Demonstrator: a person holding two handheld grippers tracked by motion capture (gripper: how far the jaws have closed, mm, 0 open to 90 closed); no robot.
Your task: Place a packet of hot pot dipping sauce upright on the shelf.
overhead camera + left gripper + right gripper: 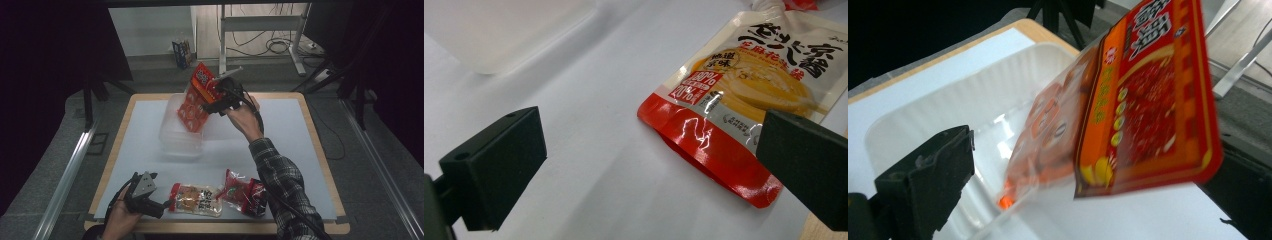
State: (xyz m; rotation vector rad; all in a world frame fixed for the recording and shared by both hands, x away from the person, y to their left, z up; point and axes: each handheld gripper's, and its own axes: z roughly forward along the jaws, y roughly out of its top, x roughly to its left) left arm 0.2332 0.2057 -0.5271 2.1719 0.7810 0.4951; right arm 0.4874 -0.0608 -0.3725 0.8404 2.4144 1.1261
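High view shows the right gripper (212, 95) with jaws spread, the light, floppy, slick red snack bag (196, 100) slipping into the clear tub (176, 142); grip its stiff header.

A red-and-orange snack packet (196, 98) is showing round, seemingly white motifs over a translucent white plastic tub (177, 136); a red-ended yellow sauce pouch (744, 95) is displaying black lettering.

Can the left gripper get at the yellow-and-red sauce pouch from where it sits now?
Probably yes: the left gripper is open, with the yellow-and-red sauce pouch flat on the table just ahead, nothing between.
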